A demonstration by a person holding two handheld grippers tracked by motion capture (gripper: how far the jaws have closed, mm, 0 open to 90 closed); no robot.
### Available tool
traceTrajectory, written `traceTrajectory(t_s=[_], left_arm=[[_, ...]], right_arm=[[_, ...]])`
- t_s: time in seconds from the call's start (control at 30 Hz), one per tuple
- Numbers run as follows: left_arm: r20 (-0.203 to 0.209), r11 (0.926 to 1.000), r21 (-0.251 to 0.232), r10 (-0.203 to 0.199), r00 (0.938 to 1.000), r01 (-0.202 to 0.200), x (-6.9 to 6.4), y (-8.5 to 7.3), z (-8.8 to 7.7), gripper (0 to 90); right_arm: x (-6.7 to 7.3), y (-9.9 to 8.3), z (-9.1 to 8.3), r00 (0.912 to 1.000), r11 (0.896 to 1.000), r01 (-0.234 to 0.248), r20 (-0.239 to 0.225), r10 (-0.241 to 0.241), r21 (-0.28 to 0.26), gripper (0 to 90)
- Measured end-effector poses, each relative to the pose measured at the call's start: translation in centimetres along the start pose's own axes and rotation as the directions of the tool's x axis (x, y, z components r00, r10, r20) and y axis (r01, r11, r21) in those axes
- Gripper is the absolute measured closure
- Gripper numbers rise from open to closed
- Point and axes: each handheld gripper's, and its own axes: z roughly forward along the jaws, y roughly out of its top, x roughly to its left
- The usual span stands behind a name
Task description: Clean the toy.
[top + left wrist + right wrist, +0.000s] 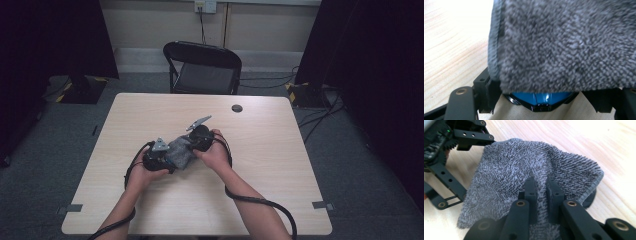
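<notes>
A person is working a grey cloth (pixel 181 152) near the middle of the table (pixel 280 165), w/ a gripper in each hand.

The right gripper (pixel 541 185) is pinching a fold of the cloth (pixel 506 177): its two black jaws are standing nearly together w/ a ridge of terry squeezed up between them. In the high view the right gripper (pixel 198 140) is sitting at the cloth's far right end, the right hand (pixel 216 155) wrapped round it, cable trailing back along the forearm.

The left gripper (pixel 162 159) is lying at the cloth's near left end, held by the left hand (pixel 145 174). In its own view the cloth (pixel 564 45) is draping over & across the jaws, which are standing wide apart at the frame's lower corners; cannot tell whether they're pressing on it. A glossy blue part (pixel 540 98) is peeking out under the cloth's edge.

The cloth is bunched up btwn the two grippers, resting on the table.

Beyond: a small dark disc (pixel 237 108) on the table's far side, and a black chair (pixel 202 67) behind the table.
</notes>
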Motion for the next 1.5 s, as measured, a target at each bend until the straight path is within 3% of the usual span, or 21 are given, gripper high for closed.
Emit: traceTrajectory(t_s=[0.27, 0.8, 1.5], left_arm=[[0.0, 1.0, 0.0, -0.001, 1.0, 0.001, 0.0, 0.0, 0.0, 24.0], [0.003, 1.0, -0.001, -0.004, 1.0, 0.004, 0.0, 0.0, 0.0, 24.1], [0.001, 1.0, 0.0, -0.001, 1.0, 0.001, 0.0, 0.0, 0.0, 24.2]], right_arm=[[0.9, 0.3, 1.6, 0.9996, 0.999, 0.027, -0.007, -0.027, 0.033, 81.9], [0.9, 0.3, 1.7, 0.9988, 0.998, 0.047, -0.017, -0.047, 0.041, 81.9], [-0.5, 0.3, 1.5, 1.0, 0.999, 0.002, 0.003, -0.002, 0.044, 81.9]])
